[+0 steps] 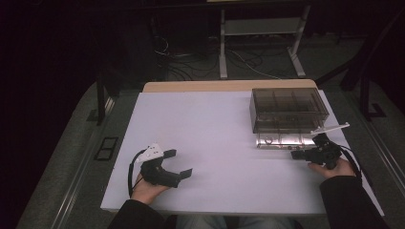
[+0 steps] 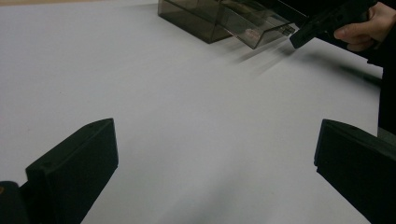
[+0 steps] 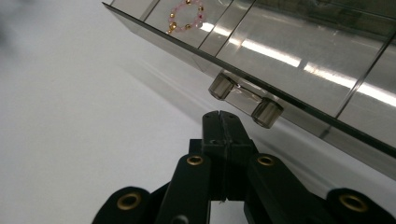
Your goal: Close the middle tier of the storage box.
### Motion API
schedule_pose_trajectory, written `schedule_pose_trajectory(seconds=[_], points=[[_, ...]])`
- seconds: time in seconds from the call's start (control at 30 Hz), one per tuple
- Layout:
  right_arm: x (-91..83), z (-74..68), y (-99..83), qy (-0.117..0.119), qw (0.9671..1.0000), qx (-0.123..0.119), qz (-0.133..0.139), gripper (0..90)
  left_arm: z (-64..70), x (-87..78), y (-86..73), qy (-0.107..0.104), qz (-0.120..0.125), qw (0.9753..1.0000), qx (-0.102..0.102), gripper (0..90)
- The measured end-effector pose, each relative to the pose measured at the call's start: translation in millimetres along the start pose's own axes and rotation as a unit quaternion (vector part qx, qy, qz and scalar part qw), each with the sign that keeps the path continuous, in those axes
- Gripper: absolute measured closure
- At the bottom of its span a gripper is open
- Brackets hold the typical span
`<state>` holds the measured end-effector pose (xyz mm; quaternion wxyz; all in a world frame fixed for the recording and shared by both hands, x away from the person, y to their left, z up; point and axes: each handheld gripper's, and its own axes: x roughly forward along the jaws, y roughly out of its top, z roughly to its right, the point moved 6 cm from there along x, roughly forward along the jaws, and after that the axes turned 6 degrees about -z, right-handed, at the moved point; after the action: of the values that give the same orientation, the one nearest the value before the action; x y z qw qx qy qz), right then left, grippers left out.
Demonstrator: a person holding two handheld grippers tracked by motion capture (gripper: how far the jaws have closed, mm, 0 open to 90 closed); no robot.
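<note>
A smoked clear box (image 1: 289, 109) with compartments stands at the back right of the white table (image 1: 215, 129). Its bottom drawer (image 1: 279, 140) is pulled out toward me. In the drawer's left compartment lies a pink and gold bead bracelet (image 3: 186, 16). My right gripper (image 3: 219, 114) is shut with nothing between its jaws, and its tip sits just short of the drawer's handle (image 3: 245, 100). In the high view the right gripper (image 1: 296, 155) is at the drawer's right front corner. My left gripper (image 1: 179, 163) rests open at the front left, over bare table (image 2: 215, 158).
The box (image 2: 205, 16) and the open drawer (image 2: 261, 30) lie far across the table from the left gripper. A strip of wooden tabletop (image 1: 229, 86) shows behind the white sheet. Beyond it are a white stand (image 1: 260, 28) and cables on the dark floor.
</note>
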<state>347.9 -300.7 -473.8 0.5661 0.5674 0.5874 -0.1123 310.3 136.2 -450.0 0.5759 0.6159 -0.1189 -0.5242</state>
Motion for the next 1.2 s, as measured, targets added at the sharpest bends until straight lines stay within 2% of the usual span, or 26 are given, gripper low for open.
schedule_pose_trajectory(seconds=[0.57,1.2], points=[[9.8,3.2,4.1,-0.01,0.9998,0.002,-0.016,88.6,0.0,1.4,-0.1,-0.001,-0.002,1.0,0.0,0.0],[8.2,8.6,10.6,-0.025,0.9997,0.002,0.0,88.6,0.0,1.9,0.0,-0.001,-0.002,1.0,0.0,0.0]])
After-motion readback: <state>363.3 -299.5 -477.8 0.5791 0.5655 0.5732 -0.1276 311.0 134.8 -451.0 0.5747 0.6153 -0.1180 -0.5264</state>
